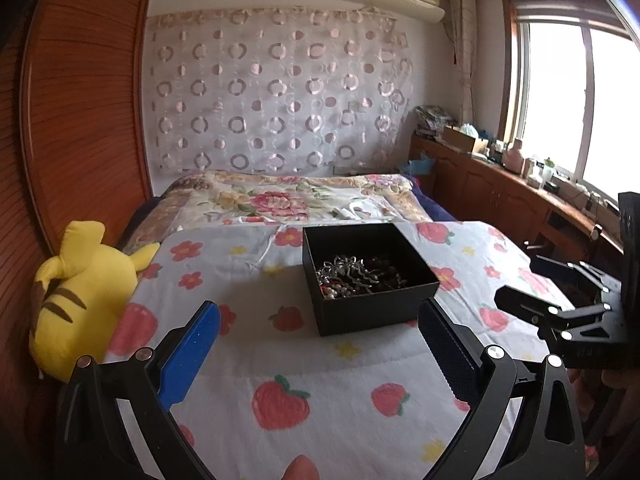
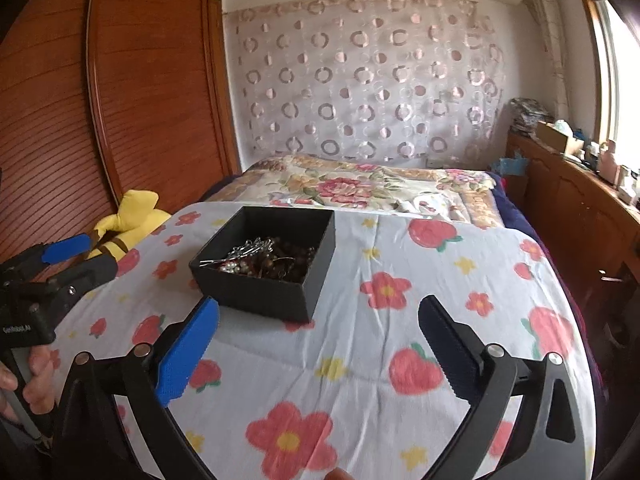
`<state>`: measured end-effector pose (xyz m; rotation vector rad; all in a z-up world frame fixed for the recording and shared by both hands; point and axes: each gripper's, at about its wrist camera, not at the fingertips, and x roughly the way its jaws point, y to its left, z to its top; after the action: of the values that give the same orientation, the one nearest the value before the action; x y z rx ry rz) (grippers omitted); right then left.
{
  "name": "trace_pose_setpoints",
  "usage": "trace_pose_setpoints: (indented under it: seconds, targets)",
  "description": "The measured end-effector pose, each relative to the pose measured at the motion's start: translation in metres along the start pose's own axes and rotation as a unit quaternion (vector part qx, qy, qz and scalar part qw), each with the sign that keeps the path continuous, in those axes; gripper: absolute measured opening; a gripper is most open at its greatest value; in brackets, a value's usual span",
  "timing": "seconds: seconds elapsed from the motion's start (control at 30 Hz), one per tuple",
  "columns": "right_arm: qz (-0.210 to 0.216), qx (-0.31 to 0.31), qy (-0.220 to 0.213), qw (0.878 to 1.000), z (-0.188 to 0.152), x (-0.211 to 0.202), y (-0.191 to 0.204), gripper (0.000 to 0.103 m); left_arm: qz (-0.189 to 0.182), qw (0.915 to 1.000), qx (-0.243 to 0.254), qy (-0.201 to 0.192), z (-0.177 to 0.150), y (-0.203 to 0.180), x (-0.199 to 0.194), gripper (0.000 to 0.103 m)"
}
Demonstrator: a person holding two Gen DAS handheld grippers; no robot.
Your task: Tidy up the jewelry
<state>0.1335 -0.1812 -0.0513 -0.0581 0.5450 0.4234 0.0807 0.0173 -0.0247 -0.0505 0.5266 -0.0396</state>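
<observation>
Box: open black rectangular cardboard box [image 1: 370,276] sits on the bed, no lid on it.
Contents: tangled heap of jewelry [image 1: 356,274] inside the box; silver metal hairpins and chain on top, dark brown beads to one side, a few white pearls at the near corner. In the right wrist view the same heap [image 2: 264,260] lies toward the near half of the box [image 2: 272,264].
Surface: white quilted bed cover printed with red strawberries and flowers [image 1: 320,368], box rests directly on it.
Left tool: [image 1: 320,320] jaws spread wide, one blue pad and one black pad, nothing between them; held above the cover, just short of the box's near wall. Also seen from the right wrist view at the left edge [image 2: 80,256], a hand on its handle.
Right tool: [image 2: 320,316] jaws spread wide, empty; box is ahead and to its left, apart from the pads.
Background: yellow plush toy with brown stripes [image 1: 80,296] beside the bed at the wooden wardrobe; floral blanket [image 1: 288,200] beyond the cover.
</observation>
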Motion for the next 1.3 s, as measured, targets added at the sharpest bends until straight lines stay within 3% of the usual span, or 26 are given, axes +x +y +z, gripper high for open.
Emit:
trace_pose_setpoints:
  seconds: [0.5, 1.3]
  targets:
    - [-0.043, 0.005, -0.094, 0.995, -0.007, -0.081, 0.014, 0.101, 0.005, 0.9996, 0.012, -0.027, -0.001, -0.017, -0.051, 0.095]
    - [-0.041, 0.019, -0.09, 0.995, -0.019, -0.076, 0.015, 0.101, 0.008, 0.9996, 0.009, -0.026, -0.011, -0.016, -0.052, 0.095]
